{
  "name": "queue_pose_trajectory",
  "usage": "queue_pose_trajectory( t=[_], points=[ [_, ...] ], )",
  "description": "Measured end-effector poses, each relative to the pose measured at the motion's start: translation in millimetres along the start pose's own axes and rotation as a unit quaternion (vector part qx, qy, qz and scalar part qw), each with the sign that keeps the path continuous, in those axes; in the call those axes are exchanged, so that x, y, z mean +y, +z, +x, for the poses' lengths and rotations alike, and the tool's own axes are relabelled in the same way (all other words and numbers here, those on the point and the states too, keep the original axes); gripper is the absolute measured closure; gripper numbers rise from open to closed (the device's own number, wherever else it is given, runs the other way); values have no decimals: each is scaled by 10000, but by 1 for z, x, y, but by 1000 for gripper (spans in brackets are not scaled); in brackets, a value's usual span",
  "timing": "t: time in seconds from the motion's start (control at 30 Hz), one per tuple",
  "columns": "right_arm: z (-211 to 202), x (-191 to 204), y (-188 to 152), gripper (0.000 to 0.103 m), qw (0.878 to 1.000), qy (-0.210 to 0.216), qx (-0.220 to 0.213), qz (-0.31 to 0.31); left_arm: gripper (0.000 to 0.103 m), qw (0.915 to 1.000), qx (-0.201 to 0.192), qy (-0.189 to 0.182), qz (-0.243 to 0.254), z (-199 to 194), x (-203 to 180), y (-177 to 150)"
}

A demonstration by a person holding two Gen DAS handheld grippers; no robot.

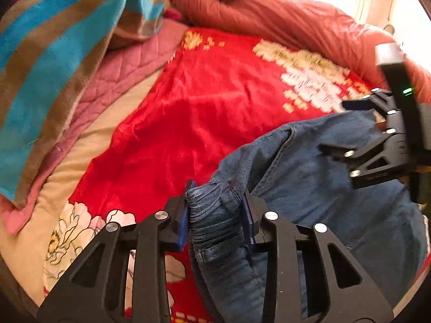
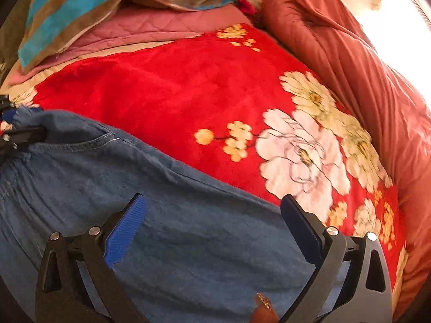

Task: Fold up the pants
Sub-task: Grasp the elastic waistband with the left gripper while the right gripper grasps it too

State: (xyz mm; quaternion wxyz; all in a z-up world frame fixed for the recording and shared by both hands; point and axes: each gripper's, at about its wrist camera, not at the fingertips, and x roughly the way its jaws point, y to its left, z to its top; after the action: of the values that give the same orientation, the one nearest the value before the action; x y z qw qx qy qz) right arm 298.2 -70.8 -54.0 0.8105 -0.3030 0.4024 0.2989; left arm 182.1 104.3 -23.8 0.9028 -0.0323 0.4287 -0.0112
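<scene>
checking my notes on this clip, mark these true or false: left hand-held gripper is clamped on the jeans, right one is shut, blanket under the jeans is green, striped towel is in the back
1. The left hand-held gripper is clamped on the jeans. True.
2. The right hand-held gripper is shut. False: its jaws stand wide apart over the denim.
3. The blanket under the jeans is green. False: it is red with flowers.
4. A striped towel lies at the back. True.

Home bedrm: bed w/ floral blanket (image 2: pixel 167 86), quilts (image 1: pixel 269 13).
</scene>
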Motion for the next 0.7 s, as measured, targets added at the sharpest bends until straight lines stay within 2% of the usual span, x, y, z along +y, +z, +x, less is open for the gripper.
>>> queue_pose_trajectory(
  t=[0.23, 0.27, 0.3, 0.43, 0.57, 0.6, 0.7],
  points=[
    [-1, 16, 5, 6, 9983, -13, -154, -569, 80, 9992, -365, -164, -48, -19, -1, -3],
    [0, 18, 5, 10, 9979, 31, -151, -626, 80, 9991, -388, -164, -38, -20, -1, -4],
    [0, 20, 5, 25, 9975, 153, -137, -677, 80, 9990, -407, -163, -22, -21, -2, -4],
    [2, 28, 3, 46, 9967, 316, -103, -738, 80, 9992, -352, -191, -52, -19, -1, -8],
    [-3, 30, -6, 84, 9980, 412, -186, -450, 80, 9992, -326, -198, -104, -17, 3, -9],
    [-6, 28, -8, 88, 9983, 431, -226, -316, 80, 9992, -331, -205, -112, -17, 3, -10],
    [-23, 20, -21, 91, 9961, 699, -460, 264, 80, 9990, -360, -236, -136, -19, 4, -12]
  ],
)
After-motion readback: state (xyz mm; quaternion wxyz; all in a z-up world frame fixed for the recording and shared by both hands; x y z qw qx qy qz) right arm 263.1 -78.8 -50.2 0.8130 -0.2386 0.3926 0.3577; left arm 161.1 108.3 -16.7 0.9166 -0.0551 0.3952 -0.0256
